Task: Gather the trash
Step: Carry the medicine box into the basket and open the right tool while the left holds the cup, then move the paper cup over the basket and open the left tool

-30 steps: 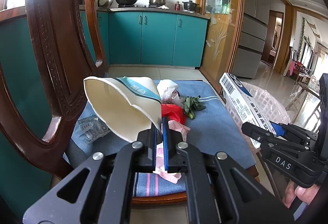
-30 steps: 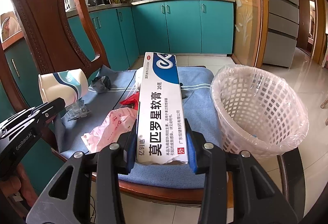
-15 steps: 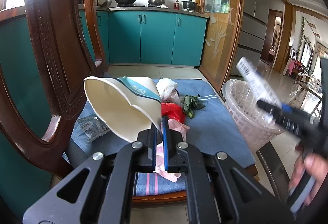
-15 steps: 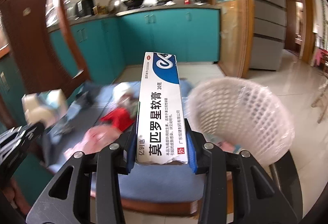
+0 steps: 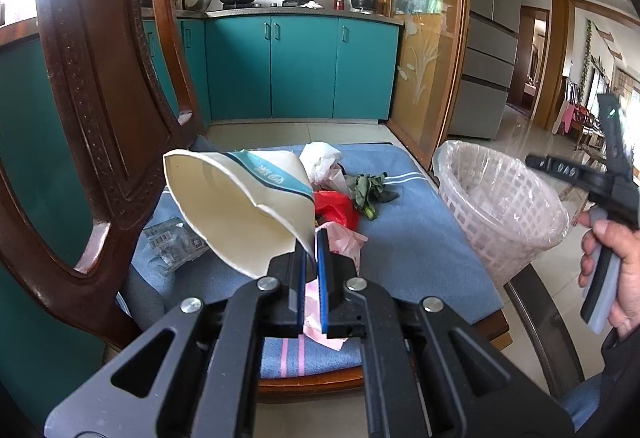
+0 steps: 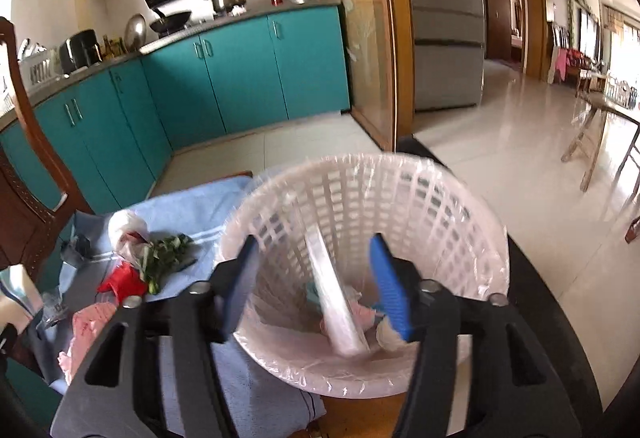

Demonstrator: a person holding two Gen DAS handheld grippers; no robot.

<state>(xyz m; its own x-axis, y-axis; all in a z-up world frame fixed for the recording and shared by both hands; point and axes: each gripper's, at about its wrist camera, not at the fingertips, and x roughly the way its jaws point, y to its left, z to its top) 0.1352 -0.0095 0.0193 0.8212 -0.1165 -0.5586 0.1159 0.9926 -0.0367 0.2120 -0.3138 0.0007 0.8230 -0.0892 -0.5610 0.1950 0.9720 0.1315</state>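
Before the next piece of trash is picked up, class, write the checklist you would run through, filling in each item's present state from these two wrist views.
1. Right gripper empty and open: ok, jaws wide apart over the basket.
2. White box inside the white basket: ok, though blurred.
3. Left gripper secure on the paper cup: ok, shut on its rim.
4. Basket within reach of the cup: ok, it sits beside the blue cushion.
5. Trash left on the cushion: not ok; red bag, wilted leaves, pink wrapper and clear packet remain.
6. Basket steady: cannot tell.
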